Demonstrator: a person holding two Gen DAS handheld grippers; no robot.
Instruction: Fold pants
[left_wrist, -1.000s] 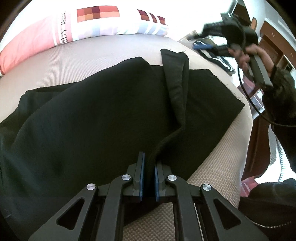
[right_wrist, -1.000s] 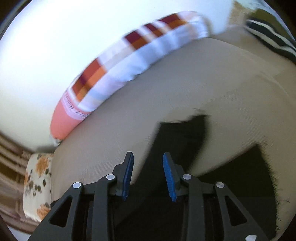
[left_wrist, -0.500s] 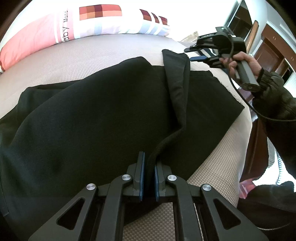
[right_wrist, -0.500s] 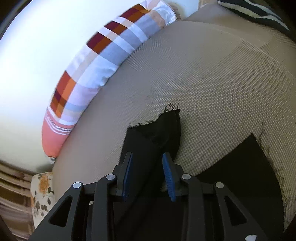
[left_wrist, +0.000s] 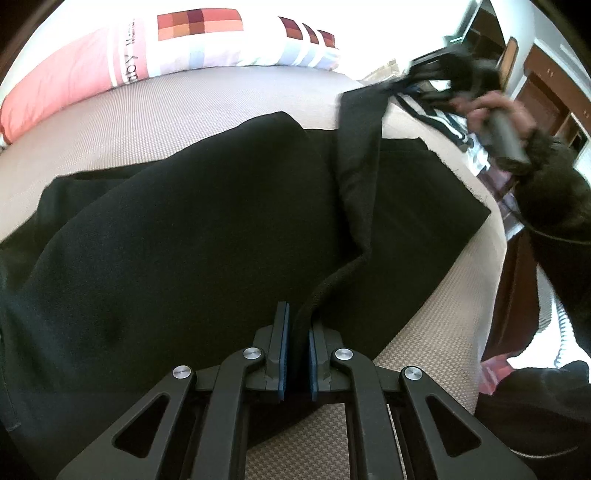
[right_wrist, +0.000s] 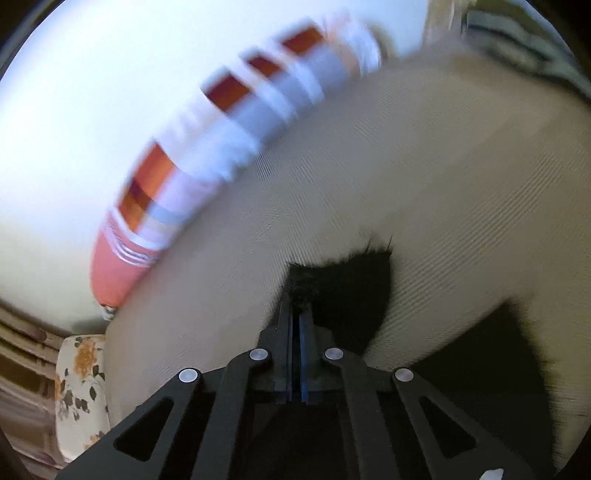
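- A long pillow (left_wrist: 155, 62), pink at one end and checked in red, orange and pale blue along the rest, lies at the far edge of the beige mattress (left_wrist: 207, 99).
- The black pants (left_wrist: 192, 229) are spread across the mattress, covering most of the near side in the left wrist view, with one thick folded edge running from the near hem up toward the far right corner.
- The left gripper (left_wrist: 297, 332) is pinched tight on that folded edge at its near end; the cloth stands up between the blue pads.
- The right gripper (right_wrist: 295, 314) is clamped on a frayed corner of the pants, raised off the mattress; its pads are nearly together with black cloth between them.
- In the left wrist view a hand (left_wrist: 495, 110) in a dark sleeve (left_wrist: 554, 192) grips the right gripper's handle, blurred.
- A striped cloth (left_wrist: 447, 122) lies beneath that hand.
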